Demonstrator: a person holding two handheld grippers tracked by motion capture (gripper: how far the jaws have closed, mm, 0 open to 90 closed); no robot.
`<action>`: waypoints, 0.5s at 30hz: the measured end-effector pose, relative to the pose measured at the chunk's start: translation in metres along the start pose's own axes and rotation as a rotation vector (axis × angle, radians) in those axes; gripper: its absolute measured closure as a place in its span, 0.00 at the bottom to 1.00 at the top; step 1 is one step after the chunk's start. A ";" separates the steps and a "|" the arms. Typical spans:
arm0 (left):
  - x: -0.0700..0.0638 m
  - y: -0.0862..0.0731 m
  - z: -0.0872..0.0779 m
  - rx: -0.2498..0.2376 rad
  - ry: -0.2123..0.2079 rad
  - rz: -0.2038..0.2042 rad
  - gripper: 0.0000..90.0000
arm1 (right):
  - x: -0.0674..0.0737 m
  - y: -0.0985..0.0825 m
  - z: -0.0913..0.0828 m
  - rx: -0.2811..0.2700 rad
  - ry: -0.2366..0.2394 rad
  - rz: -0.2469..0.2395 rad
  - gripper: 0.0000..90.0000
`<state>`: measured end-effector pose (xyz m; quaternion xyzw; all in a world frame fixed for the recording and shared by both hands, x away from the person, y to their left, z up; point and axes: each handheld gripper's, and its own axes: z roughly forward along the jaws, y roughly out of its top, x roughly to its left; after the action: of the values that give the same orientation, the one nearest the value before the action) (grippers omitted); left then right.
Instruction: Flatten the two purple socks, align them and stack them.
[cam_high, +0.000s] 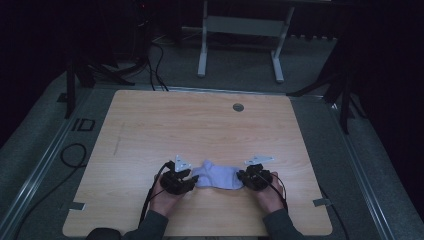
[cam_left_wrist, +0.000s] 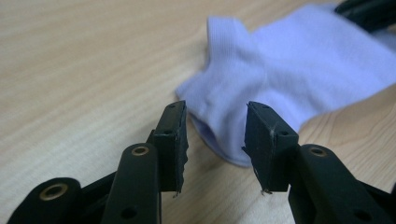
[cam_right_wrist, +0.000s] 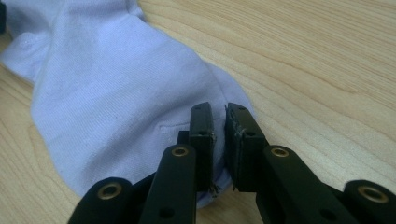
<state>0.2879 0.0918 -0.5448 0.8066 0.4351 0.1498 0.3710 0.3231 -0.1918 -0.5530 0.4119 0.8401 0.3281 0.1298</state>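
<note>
Two grippers flank sock (cam_high: 216, 176): right apparently pinching, left released.

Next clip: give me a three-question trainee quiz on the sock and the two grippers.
1. True or false: the left gripper is clamped on the sock.
2. Which gripper pinches the sock's edge? A) left B) right C) neither
3. What does the sock lie on?

Key: 1. False: its jaws stand apart, with the sock's edge just beyond them. 2. B. 3. The wooden table.
</note>
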 end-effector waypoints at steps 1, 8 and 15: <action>-0.001 0.000 -0.001 -0.014 -0.006 0.002 0.67 | 0.000 0.000 0.000 -0.001 -0.001 -0.001 0.90; -0.013 0.001 0.007 -0.024 -0.054 0.089 0.83 | 0.000 0.000 0.000 -0.003 0.000 0.001 0.90; -0.016 -0.001 0.016 0.026 -0.040 0.116 0.89 | 0.000 -0.001 0.000 -0.006 0.001 0.010 0.90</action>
<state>0.2874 0.0717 -0.5555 0.8380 0.3820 0.1494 0.3599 0.3227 -0.1921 -0.5535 0.4156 0.8371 0.3315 0.1291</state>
